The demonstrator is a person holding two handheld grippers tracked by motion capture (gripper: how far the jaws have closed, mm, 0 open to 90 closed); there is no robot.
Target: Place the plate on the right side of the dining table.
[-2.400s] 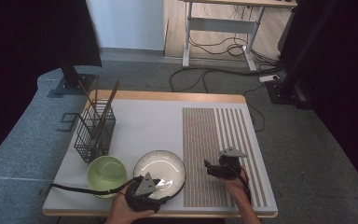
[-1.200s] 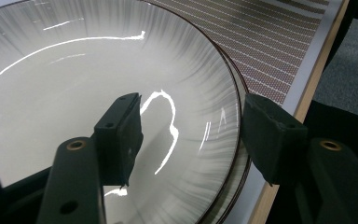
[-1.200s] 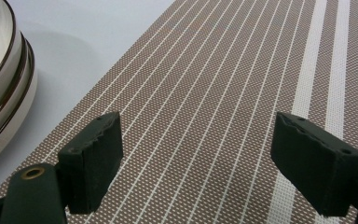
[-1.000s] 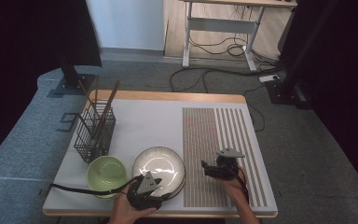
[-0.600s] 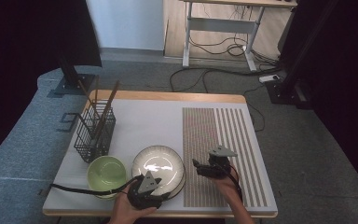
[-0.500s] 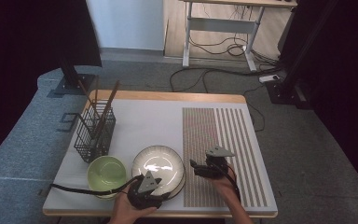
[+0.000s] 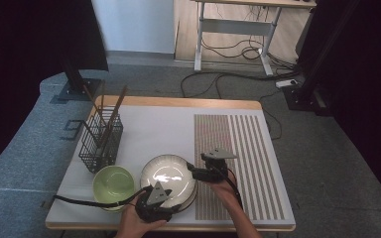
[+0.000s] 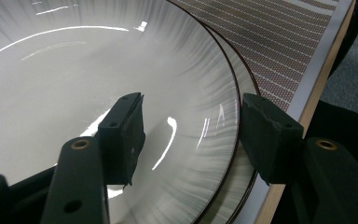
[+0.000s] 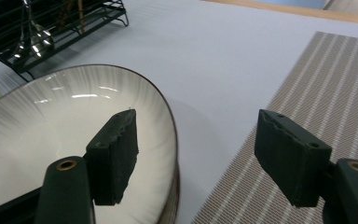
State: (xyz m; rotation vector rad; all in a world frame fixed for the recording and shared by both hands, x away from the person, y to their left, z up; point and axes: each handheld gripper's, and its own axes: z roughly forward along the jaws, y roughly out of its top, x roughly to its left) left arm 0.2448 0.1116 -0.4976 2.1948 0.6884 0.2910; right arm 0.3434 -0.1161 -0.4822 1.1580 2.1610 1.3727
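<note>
Near rim of the upper plate is lying hidden under the left gripper in the high view; a second plate beneath is peeking out only as a thin edge, so the stack is hard to count; utensils in the wire basket are too small to name. Plates are sitting flat, face up, round with no long axis, at the front of the surface between the green bowl and the striped mat. Left gripper's jaws are standing spread astride the upper plate's near rim, one over the inside, one outside; pads not pressing. Right gripper is straddling the right rim the same way, its jaws having just been narrowing yet standing clear of the rim.
</note>
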